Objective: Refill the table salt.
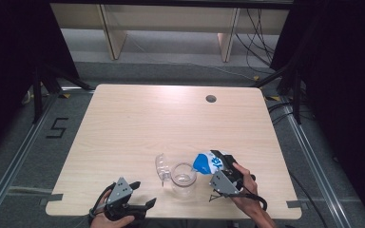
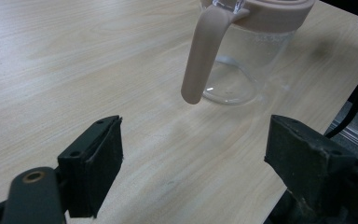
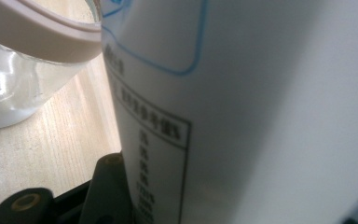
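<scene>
One blue-and-white pouch [image 1: 208,162] sits between the jaws of the right gripper [image 1: 217,164], tipped toward the glass jug [image 1: 184,179] so that its upper end hangs over the jug's right rim. Right gripper view: the pouch wall [image 3: 261,107] rises from between the jaws, printed panel facing the camera, with the jug's pinkish rim band [image 3: 37,39] just beside it. Jaws about half closed and pressed on the pouch, a firm hold as far as can be seen.

One jug, clear glass, upright on the table [image 1: 138,123] near the front edge. One pale handle [image 2: 200,56] hangs from the rim band on the side facing the left gripper. One clear lid [image 1: 161,167] lies just left of the jug, touching or nearly so.

Left gripper [image 1: 140,194]: jaws wide apart, nothing between them, resting near the front edge, apart from the jug. Its fingers [image 2: 93,163] frame bare tabletop short of the handle.

Risks, judged:
- Jug is unsupported; a nudge from the pouch against the rim could shift or tip it.
- Pouch mouth not centred over the opening, so the contents may spill onto the table.
- Soft pouch may buckle under the squeeze and discharge in a surge.

Count: pouch 1, jug 1, lid 1, grippers 2.
</scene>
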Available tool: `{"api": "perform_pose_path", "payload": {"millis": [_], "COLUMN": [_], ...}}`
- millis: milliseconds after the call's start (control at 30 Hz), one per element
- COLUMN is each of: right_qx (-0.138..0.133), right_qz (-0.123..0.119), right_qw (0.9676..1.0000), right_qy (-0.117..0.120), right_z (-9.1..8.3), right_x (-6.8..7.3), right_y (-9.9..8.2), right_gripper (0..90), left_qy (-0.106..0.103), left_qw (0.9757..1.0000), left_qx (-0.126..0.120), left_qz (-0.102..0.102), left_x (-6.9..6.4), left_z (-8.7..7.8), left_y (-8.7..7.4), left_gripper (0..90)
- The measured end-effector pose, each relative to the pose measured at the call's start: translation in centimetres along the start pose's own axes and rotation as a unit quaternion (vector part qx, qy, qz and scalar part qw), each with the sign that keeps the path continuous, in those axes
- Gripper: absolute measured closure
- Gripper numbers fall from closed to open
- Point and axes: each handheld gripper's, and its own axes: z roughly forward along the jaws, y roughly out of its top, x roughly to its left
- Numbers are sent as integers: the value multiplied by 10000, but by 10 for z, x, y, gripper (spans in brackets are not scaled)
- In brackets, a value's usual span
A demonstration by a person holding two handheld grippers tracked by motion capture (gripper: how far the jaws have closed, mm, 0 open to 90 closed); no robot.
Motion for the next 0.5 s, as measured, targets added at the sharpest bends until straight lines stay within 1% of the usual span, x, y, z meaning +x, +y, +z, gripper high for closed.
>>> {"api": "perform_pose_path", "payload": {"millis": [33, 67, 100, 133, 167, 200, 233, 267, 300, 333, 367, 400, 433, 467, 500], "right_qx": [38, 38, 61, 61, 25, 20, 92, 97, 46, 83, 87, 87, 78, 9, 66], "right_qz": [92, 92, 10, 10, -140, -178, -33, -55, -210, -94, -149, -149, -206, -306, -489], "right_qw": [10000, 10000, 10000, 10000, 9999, 9998, 9999, 9999, 9998, 9999, 9998, 9998, 9997, 9995, 9987], "right_qy": [-7, -7, -10, -10, -33, -21, -48, -47, -59, -51, -65, -65, -61, -107, -114], "right_z": [-1, -1, -1, -1, 0, 0, -1, -1, -1, -1, -1, -1, 0, 2, 1], "right_x": [2, 2, 2, 2, 1, 1, 3, 4, 2, 4, 4, 4, 3, 3, 2], "right_y": [0, 0, 1, 1, 1, 1, 1, 2, 2, 2, 3, 3, 3, 2, 3], "right_gripper": [541, 541, 541, 541, 542, 542, 541, 541, 542, 541, 541, 541, 542, 542, 542], "left_qy": [0, 19, 30, 18, -7, 41, 45, 27, 22, 15, 23, 23, 21, 11, -9], "left_qw": [10000, 10000, 10000, 10000, 9999, 10000, 10000, 9999, 9999, 9999, 10000, 10000, 10000, 9999, 10000], "left_qx": [4, 21, 36, 39, 27, 41, 58, 68, 58, 61, 38, 38, 58, 56, 19], "left_qz": [0, 8, 28, 69, 100, 1, 16, 118, 99, 116, 7, 7, 40, 107, 78], "left_x": [0, 0, 0, 0, 1, 0, 0, 1, 0, 1, 0, 0, 0, 1, 1], "left_z": [0, 0, 0, -1, -1, 0, 0, -1, -1, -1, 0, 0, 0, -1, 0], "left_y": [0, 0, 0, 0, 0, 0, 0, 0, 0, 0, 0, 0, 0, 0, 0], "left_gripper": [184, 184, 184, 184, 184, 184, 184, 184, 185, 184, 184, 184, 184, 184, 185]}}
